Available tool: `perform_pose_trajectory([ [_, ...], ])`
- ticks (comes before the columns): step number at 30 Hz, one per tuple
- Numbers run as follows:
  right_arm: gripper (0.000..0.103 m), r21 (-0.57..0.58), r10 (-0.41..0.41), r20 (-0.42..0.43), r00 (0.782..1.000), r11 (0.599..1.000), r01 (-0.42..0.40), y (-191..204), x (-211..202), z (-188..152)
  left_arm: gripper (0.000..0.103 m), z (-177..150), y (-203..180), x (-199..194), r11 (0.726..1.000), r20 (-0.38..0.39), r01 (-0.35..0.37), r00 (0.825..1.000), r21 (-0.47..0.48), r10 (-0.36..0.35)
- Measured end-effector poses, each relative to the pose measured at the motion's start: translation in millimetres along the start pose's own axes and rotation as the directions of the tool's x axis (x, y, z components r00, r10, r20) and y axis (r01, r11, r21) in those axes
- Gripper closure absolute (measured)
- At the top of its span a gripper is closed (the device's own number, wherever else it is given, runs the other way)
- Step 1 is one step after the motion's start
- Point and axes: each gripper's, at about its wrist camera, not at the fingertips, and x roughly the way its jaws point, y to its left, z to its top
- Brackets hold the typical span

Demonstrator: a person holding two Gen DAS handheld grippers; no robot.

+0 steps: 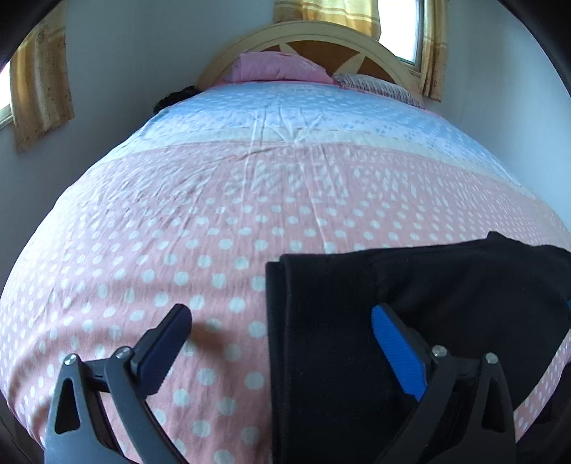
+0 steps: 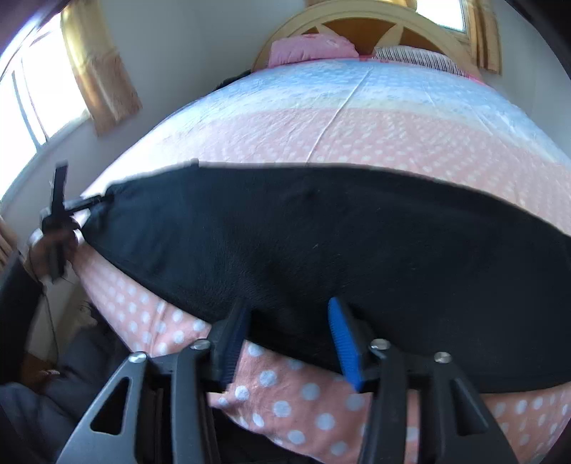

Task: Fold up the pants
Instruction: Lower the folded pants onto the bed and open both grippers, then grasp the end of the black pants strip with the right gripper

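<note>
1. Two pairs of black fingers stood spread, neither pinching anything. In the left wrist view the left gripper [image 1: 280,323] showed a dark pad [image 1: 167,342] at lower left and a ribbed blue pad [image 1: 398,351] at lower right, wide apart.
2. That blue pad hung over the black fleece pants [image 1: 392,314]; the dark pad hung over bare bedding. I could not tell whether either pad touched what lay below it.
3. In the right wrist view the right gripper [image 2: 287,321] had its fingers apart at bottom centre, their tips at the near edge of the pants [image 2: 321,246]; contact could not be judged.
4. Those pants lay as one long dark band across the middle of that frame, flat on the pink bedspread with white polka dots [image 2: 285,403].
5. At the far left of the right wrist view, the other gripper [image 2: 94,201] was at the narrow end of the pants, with a hand [image 2: 50,250] below it.
6. Beyond, the bedspread [image 1: 178,228] turned pale blue towards the top of the frame, where a pink pillow [image 1: 278,67] and a striped pillow [image 1: 378,85] lay against an arched cream wooden headboard [image 1: 303,32].
7. Yellow curtains [image 1: 39,92] hung at upper left.
</note>
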Motion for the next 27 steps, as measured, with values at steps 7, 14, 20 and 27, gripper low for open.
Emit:
perform_pose_trajectory([
  [7, 0.032, -0.018, 0.075, 0.02, 0.997, 0.997, -0.075, 1.7, -19.1, -2.3, 0.0, -6.7, -5.8, -29.4, 0.999, 0.098, -0.018, 0.995, -0.048, 0.023],
  [14, 0.032, 0.281, -0.116, 0.202, 0.973, 0.958, 0.056, -115.3, -97.5, -10.3, 0.0, 13.3, -74.6, -54.5, 0.997, 0.186, 0.06, 0.98, 0.04, -0.066],
  [20, 0.039, 0.564, -0.358, 0.182, 0.916, 0.801, 0.201, -223.7, -153.0, -50.3, 0.0, 12.7, -130.2, -29.2, 0.988, 0.12, 0.11, 0.985, 0.111, -0.123],
  [27, 0.039, 0.679, -0.458, 0.083, 0.885, 0.676, 0.286, -290.3, -166.5, -93.7, 0.0, -0.6, -157.5, -8.5, 0.988, 0.045, 0.088, 0.994, 0.13, -0.095],
])
